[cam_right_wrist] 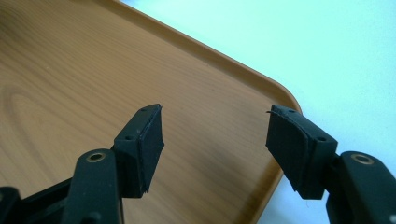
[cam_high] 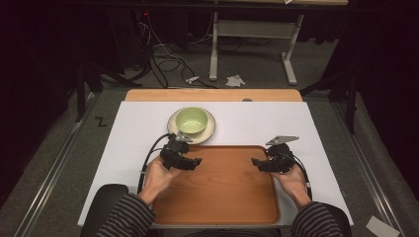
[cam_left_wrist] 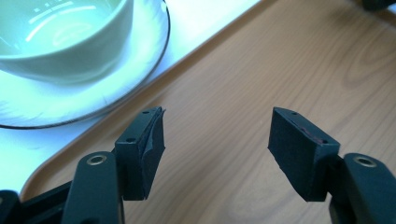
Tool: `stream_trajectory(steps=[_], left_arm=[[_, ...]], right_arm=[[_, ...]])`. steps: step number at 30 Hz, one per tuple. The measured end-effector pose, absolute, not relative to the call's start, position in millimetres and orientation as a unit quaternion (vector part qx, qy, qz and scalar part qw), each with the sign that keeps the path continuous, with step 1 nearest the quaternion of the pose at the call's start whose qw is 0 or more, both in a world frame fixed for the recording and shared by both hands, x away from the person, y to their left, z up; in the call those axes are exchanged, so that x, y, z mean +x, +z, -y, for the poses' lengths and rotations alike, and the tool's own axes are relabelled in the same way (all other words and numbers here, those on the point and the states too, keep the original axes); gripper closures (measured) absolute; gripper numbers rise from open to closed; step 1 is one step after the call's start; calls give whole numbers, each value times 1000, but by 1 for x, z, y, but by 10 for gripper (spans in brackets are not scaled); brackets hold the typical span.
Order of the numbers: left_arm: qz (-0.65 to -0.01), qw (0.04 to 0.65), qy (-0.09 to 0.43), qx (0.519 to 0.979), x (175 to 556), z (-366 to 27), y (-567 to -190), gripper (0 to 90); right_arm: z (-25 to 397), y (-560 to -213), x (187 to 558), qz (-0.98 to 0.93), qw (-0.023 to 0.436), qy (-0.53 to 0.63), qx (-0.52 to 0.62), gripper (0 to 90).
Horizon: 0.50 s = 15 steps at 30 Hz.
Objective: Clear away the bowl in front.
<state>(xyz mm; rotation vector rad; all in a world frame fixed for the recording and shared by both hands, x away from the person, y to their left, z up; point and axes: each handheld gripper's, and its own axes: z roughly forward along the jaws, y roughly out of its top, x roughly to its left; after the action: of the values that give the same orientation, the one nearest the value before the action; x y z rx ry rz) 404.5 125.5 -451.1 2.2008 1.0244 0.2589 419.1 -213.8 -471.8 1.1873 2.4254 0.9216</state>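
We hover both tongs spread, empty | left gripper [cam_high: 196, 161], right gripper [cam_high: 255, 162] over tray [cam_high: 217, 197] | bowl [cam_high: 191, 120] on plate [cam_high: 210, 131] untouched, not yet on tray

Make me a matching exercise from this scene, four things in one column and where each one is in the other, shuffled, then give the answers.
Things:
1. bowl
2. plate
3. tray
4. left tongs

Places:
A. on the white table cover, just beyond the tray's far edge
B. over the tray's far left part, jaws apart
C. on the plate
D. at the table's near edge, in front of the person

Pairs: 1-C, 2-A, 3-D, 4-B
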Motion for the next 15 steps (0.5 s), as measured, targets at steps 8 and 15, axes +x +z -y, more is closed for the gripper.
stream_trajectory(steps=[8,15], left_arm=[[-410,351,85,838,409,-130,-443,369],[-417,361,68,831,413,-133,-437,366]], right_arm=[[214,-472,419,-842,141,319,412,379],[214,-472,418,-842,138,318,414,381]])
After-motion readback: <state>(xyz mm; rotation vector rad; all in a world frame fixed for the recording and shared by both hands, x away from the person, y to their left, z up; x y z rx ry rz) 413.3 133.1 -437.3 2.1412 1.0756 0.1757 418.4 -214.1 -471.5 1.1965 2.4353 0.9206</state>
